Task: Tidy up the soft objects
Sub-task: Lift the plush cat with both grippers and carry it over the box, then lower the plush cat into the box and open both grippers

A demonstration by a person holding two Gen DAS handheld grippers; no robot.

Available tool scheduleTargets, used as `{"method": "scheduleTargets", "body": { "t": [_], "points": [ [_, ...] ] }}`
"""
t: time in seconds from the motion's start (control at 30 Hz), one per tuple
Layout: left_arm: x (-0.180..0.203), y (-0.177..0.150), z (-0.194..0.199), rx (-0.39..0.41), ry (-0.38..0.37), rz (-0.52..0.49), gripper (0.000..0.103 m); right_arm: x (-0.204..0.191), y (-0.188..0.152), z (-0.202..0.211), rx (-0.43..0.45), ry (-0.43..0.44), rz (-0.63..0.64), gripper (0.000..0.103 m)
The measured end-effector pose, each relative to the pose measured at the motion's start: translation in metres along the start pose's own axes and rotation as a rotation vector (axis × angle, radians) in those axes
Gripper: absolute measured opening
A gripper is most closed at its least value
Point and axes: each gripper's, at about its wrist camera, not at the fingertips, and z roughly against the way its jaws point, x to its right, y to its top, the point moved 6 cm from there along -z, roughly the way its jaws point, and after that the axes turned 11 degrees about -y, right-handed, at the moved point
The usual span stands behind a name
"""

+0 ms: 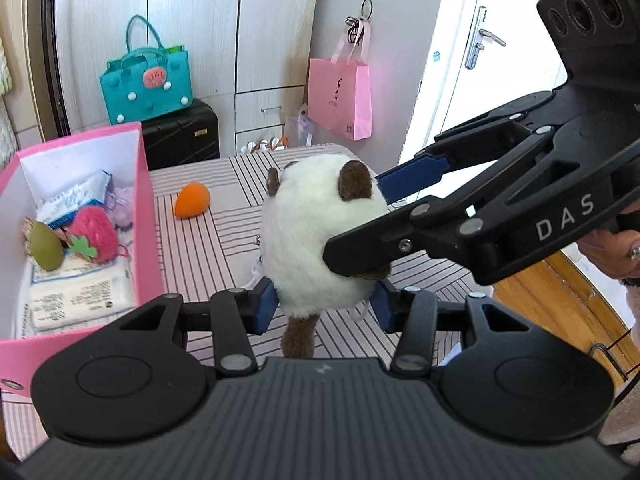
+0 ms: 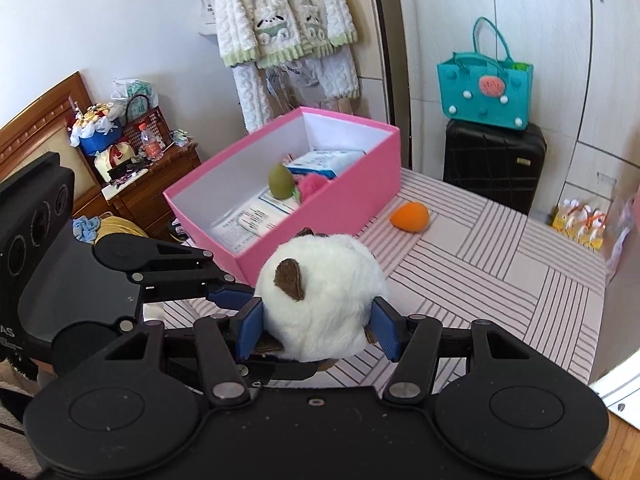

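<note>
Plush toy (image 1: 320, 236), round and white with brown ears, sits between both sets of my fingers, lifted clear of the striped surface (image 1: 224, 248). My left gripper (image 1: 325, 305) pinches its lower part, the blue pads partly spread and pressing into the fur on either side, with a brown tail hanging below. My right gripper (image 2: 318, 330) grips the same toy from another angle, its pads also partly spread and sunk into the white fur.

Doing this step well, I judge, means moving both hands together so the soft body neither stretches nor slips out. The pink box (image 2: 320, 220) stands just to the left, open on top, and already holds a green egg shape (image 2: 280, 182), a pink furry strawberry (image 2: 314, 184) and some white packets (image 2: 250, 220). I should carry the toy over the near wall, lower it into the free space, and only then loosen both grips.

One orange egg shape (image 2: 410, 217) lies on the surface beside the box, not yet put away.
</note>
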Motion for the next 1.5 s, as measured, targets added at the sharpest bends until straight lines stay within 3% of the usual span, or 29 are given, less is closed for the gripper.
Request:
{"method": "scheduleTargets", "body": {
  "t": [0.33, 0.67, 0.93, 1.1, 1.5],
  "points": [
    [-0.016, 0.007, 0.038, 0.056, -0.008, -0.04, 0.047, -0.029, 0.024, 0.01, 0.075, 0.021, 0.047, 0.063],
    [-0.053, 0.02, 0.076, 0.129, 0.08, -0.083, 0.047, -0.064, 0.07, -0.005, 0.156, 0.078, 0.118, 0.063],
    [-0.109, 0.028, 0.094, 0.17, 0.097, 0.019, 0.047, -0.081, 0.106, -0.045, 0.181, 0.141, 0.117, 0.065],
    [-0.141, 0.025, 0.086, 0.142, 0.152, 0.017, 0.047, -0.085, 0.122, -0.085, 0.142, 0.188, 0.087, 0.063],
    [-0.199, 0.011, 0.049, -0.031, 0.213, 0.017, 0.047, -0.084, 0.126, -0.166, 0.02, 0.227, 0.043, 0.062]
  ]
}}
